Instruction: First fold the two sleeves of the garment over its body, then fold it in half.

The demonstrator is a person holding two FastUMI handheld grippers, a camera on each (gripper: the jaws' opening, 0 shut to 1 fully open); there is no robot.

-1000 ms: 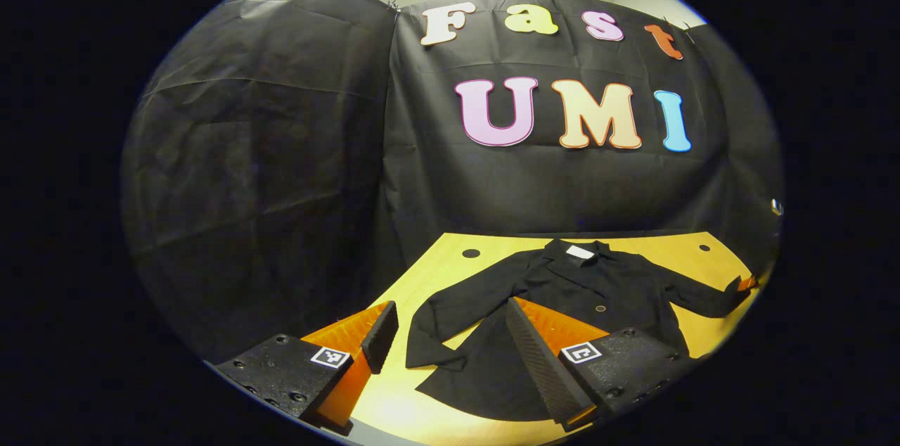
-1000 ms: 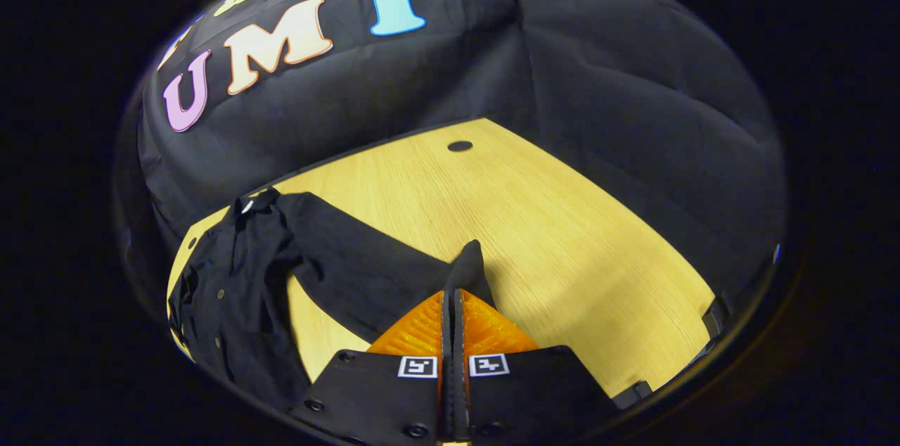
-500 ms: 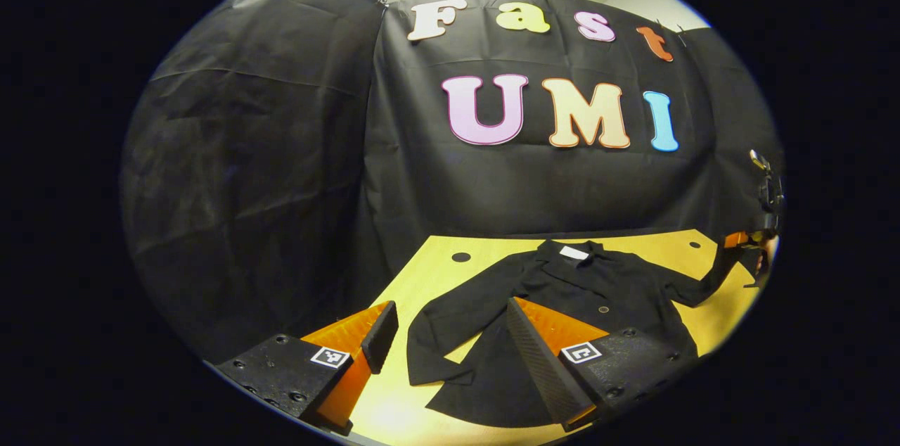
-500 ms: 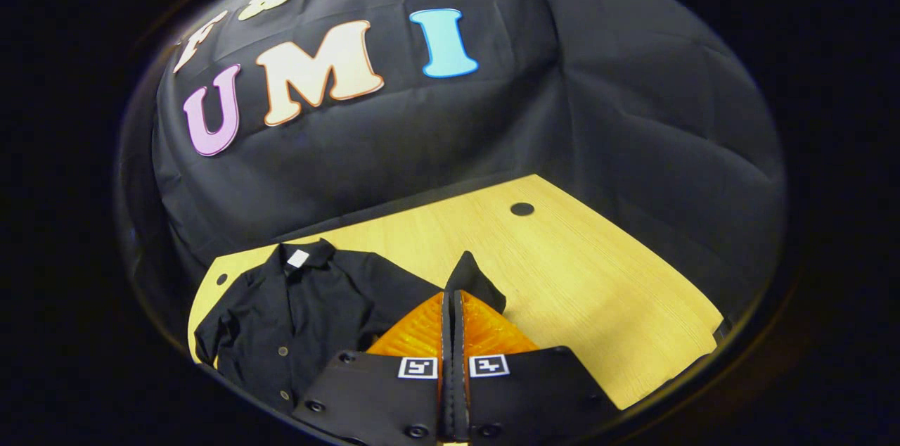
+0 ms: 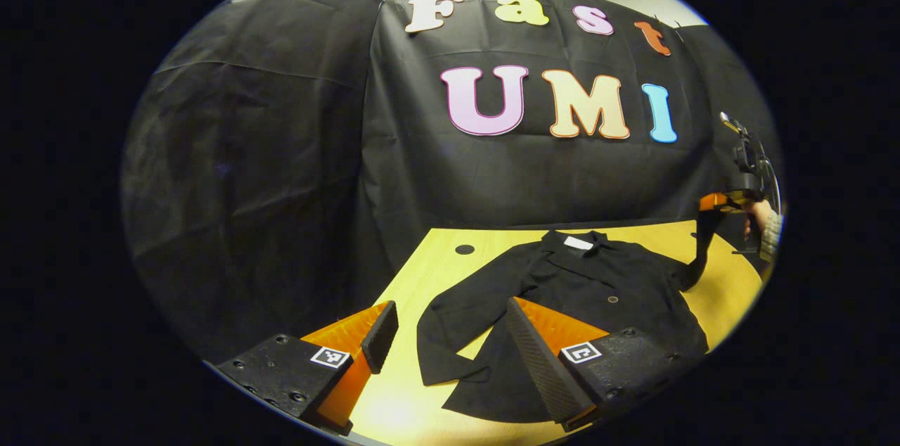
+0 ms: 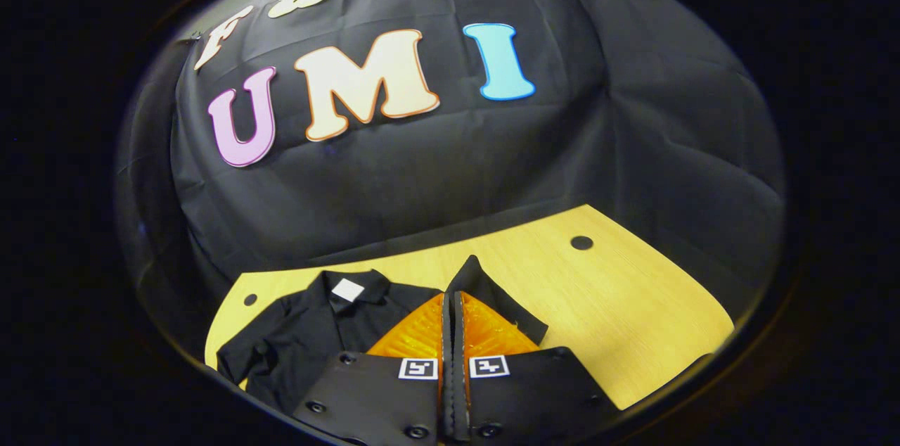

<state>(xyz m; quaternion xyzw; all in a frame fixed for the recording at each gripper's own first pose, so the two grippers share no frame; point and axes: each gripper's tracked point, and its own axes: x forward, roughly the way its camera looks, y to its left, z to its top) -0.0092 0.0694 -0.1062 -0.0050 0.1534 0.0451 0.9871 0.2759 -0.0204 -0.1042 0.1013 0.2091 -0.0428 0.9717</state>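
Right tool (image 6: 451,305), clamped on the black button-up jacket's (image 5: 583,284) sleeve cuff (image 6: 470,277), has lifted it higher; left tool (image 5: 450,333) stays apart.

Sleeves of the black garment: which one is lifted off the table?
The sleeve pinched in the right gripper, raised by its cuff. The other sleeve lies flat on the table before the open left gripper.

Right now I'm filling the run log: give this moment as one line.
step: first sleeve fold | right gripper: shut on sleeve cuff, lifted above table | left gripper: open, near other sleeve | garment: otherwise flat
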